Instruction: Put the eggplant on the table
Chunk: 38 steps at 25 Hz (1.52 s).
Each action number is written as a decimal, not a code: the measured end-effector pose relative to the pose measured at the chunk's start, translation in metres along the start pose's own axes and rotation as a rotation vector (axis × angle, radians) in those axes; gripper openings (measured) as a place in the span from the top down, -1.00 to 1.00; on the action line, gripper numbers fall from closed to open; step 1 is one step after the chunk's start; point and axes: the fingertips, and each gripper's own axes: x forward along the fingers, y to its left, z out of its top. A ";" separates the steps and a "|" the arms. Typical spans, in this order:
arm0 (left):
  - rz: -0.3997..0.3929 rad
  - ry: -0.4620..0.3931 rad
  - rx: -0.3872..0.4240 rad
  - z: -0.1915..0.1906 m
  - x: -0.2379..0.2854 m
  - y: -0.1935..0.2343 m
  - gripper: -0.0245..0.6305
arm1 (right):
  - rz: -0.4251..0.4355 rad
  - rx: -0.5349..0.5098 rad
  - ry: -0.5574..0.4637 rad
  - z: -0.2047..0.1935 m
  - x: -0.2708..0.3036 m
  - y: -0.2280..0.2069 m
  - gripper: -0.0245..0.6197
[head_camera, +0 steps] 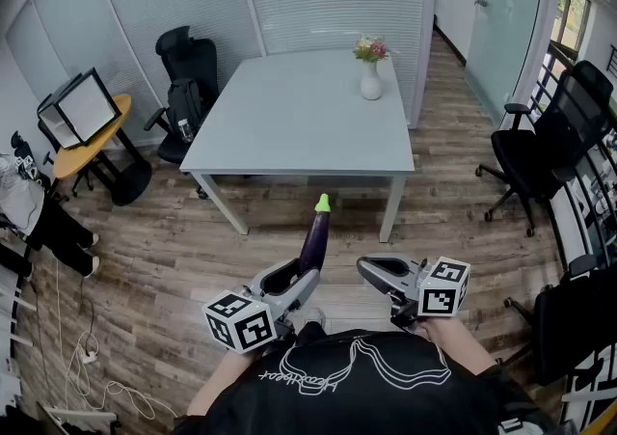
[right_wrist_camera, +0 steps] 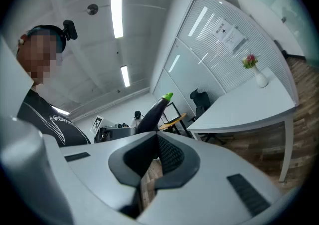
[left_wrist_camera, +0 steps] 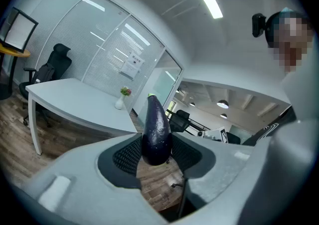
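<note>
Left claw (head_camera: 304,277) clamps the eggplant (head_camera: 314,236) by its blunt end, stem up, above the floor (head_camera: 183,240) on the near side of the desk (head_camera: 289,134); right claw (head_camera: 374,271) closed, empty. Held only at its base, the fruit could pivot or slip out before the desk is reached.

Dark purple eggplant (head_camera: 314,240) with a green tip; pale grey table (head_camera: 289,124).

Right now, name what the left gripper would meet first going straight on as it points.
Likely the near edge of the table, the eggplant held in the left gripper touching first; only floor lies between. Depth is unclear: it might slip underneath.
</note>
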 end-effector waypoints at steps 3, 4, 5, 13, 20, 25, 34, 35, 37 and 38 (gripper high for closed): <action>0.006 0.005 -0.007 -0.001 0.003 0.003 0.33 | -0.013 0.000 0.001 0.000 -0.002 -0.006 0.90; 0.008 0.006 -0.009 -0.001 0.004 0.004 0.33 | -0.018 0.000 0.005 0.000 -0.002 -0.008 0.90; 0.009 0.008 -0.010 -0.002 0.006 0.005 0.33 | -0.021 0.001 0.008 -0.001 -0.003 -0.011 0.90; -0.011 0.048 -0.033 -0.004 0.025 0.023 0.33 | -0.035 0.028 0.000 -0.004 0.003 -0.026 0.90; -0.059 0.079 -0.043 0.006 0.056 0.052 0.33 | -0.098 0.057 -0.014 0.004 0.016 -0.067 0.90; -0.070 0.096 -0.059 0.029 0.084 0.096 0.33 | -0.118 0.071 -0.018 0.024 0.047 -0.107 0.90; -0.077 0.105 -0.071 0.089 0.129 0.196 0.33 | -0.135 0.079 -0.014 0.070 0.129 -0.185 0.90; -0.076 0.103 -0.071 0.096 0.132 0.206 0.33 | -0.133 0.077 -0.011 0.074 0.139 -0.192 0.90; -0.074 0.098 -0.071 0.108 0.138 0.227 0.33 | -0.130 0.073 -0.005 0.082 0.159 -0.205 0.90; -0.073 0.096 -0.070 0.113 0.141 0.236 0.33 | -0.128 0.071 -0.003 0.085 0.168 -0.212 0.90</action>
